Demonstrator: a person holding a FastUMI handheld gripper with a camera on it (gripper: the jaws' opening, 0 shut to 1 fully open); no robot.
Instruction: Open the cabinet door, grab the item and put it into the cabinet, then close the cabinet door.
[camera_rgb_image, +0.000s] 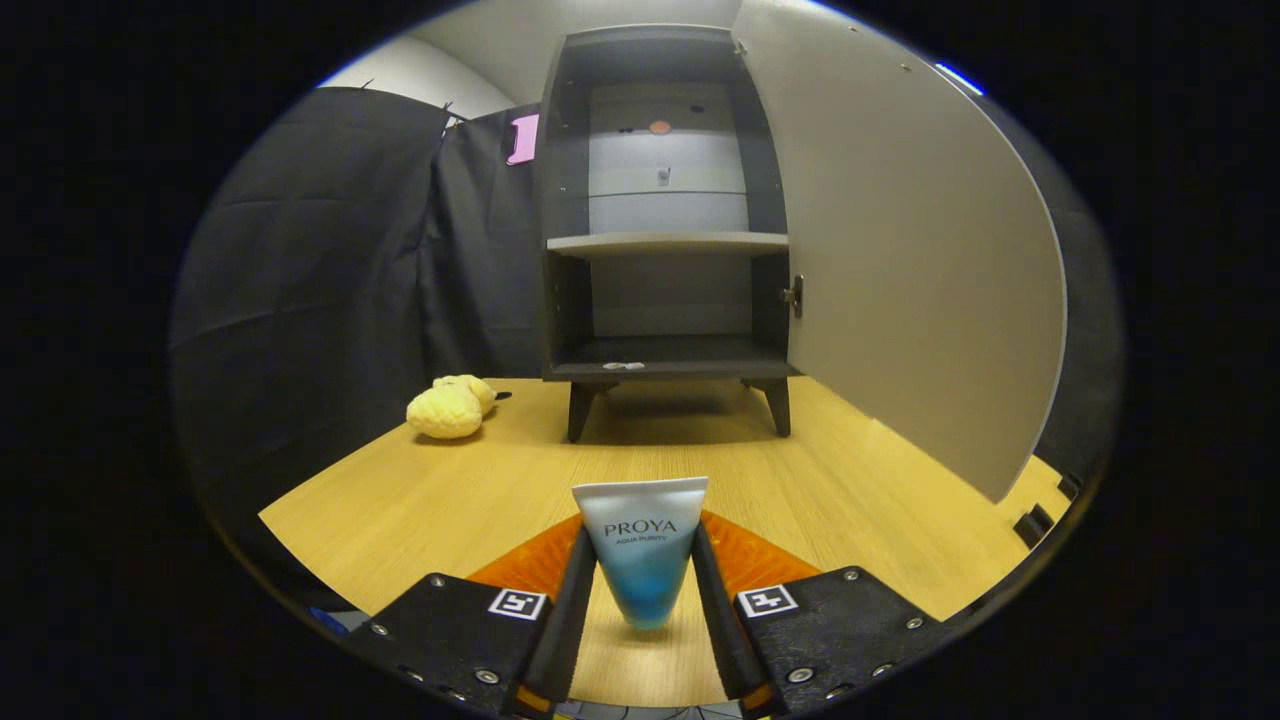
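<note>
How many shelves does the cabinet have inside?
2: a pale upper shelf midway up the cabinet, and the dark bottom shelf. The tool holds a tube.

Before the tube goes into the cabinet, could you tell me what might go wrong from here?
The claw holds the tube by its tapered sides, cap end down; it could slip or swivel on the way. The cabinet stands on thin legs, and the middle shelf splits the opening, so a misjudged height may knock the tube against the shelf edge. The open door swings wide beside the path and could be bumped.
</note>
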